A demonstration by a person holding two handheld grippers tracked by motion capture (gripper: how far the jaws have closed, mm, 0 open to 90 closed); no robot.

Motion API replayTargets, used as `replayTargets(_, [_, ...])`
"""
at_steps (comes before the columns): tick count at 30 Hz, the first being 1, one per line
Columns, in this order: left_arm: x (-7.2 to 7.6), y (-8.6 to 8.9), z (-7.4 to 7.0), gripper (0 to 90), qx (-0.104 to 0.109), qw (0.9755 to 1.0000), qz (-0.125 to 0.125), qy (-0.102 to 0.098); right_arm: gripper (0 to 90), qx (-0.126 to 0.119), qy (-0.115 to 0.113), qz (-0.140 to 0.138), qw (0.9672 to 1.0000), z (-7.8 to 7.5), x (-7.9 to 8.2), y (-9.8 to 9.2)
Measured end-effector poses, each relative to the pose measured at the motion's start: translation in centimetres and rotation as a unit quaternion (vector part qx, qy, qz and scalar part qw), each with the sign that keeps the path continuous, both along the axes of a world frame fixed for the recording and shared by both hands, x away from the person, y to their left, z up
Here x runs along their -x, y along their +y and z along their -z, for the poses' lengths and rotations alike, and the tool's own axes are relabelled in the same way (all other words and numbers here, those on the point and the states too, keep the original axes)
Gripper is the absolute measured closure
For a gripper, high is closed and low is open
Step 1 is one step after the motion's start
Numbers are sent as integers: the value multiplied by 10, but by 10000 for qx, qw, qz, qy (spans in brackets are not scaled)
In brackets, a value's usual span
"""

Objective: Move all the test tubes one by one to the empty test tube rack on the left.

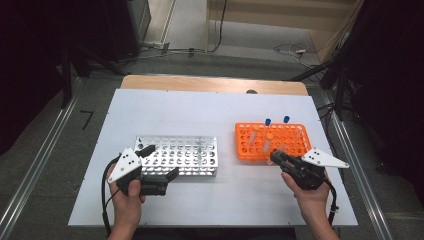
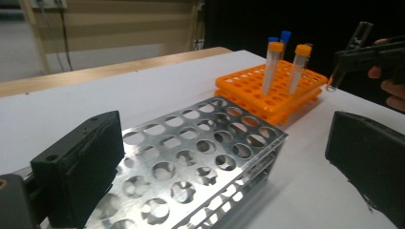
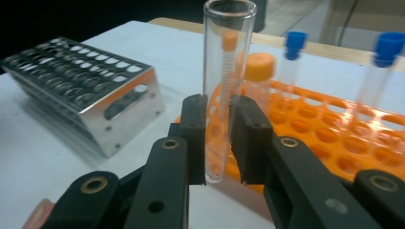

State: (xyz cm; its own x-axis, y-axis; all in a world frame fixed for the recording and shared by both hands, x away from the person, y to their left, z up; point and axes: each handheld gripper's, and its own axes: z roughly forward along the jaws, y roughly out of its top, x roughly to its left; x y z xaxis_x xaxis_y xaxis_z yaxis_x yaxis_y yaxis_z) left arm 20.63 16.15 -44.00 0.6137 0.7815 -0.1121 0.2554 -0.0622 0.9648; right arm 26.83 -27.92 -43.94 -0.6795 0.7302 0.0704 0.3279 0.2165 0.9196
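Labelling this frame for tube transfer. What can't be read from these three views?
- Glass tube: in the high view it is too small to make out at the right gripper.
- Metal rack: its near end is cut off by the bottom edge and the left gripper's fingers in the left gripper view.
- Blue-capped tubes: bodies hidden behind the orange-capped tubes there.

Two racks, one orange (image 1: 272, 141), one metal (image 1: 182, 155), two orange-capped tubes (image 2: 270, 67), two blue-capped (image 3: 382, 67), one uncapped glass tube (image 3: 222, 86).
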Motion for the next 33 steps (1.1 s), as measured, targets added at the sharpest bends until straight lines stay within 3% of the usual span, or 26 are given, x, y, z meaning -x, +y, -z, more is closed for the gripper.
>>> replayTargets(6, [0,-17,-2,1,1,9996,274,103,738,29,35,-435,9990,2,4,16])
replayTargets(10, [1,-27,-4,66,-78,9996,246,129,739,96,77,-611,9981,2,9,28])
replayTargets(11, [1,-32,-4,67,-72,9990,419,134,739,116,84,-656,9977,3,9,31])
replayTargets(12, [1,-32,-4,69,-72,9990,419,134,739,149,87,-701,9974,3,10,34])
replayTargets(22, [1,-59,-5,252,-151,9967,749,262,739,506,157,-1112,9924,11,19,65])
replayTargets(30, [-2,-72,-2,397,-120,9910,1276,379,739,858,163,-1447,9856,19,26,92])
replayTargets(31, [-2,-76,-2,415,-143,9890,1417,395,739,886,167,-1470,9850,20,27,95])
replayTargets(33, [-2,-79,-1,451,-152,9885,1451,406,739,971,147,-1534,9833,21,29,100])
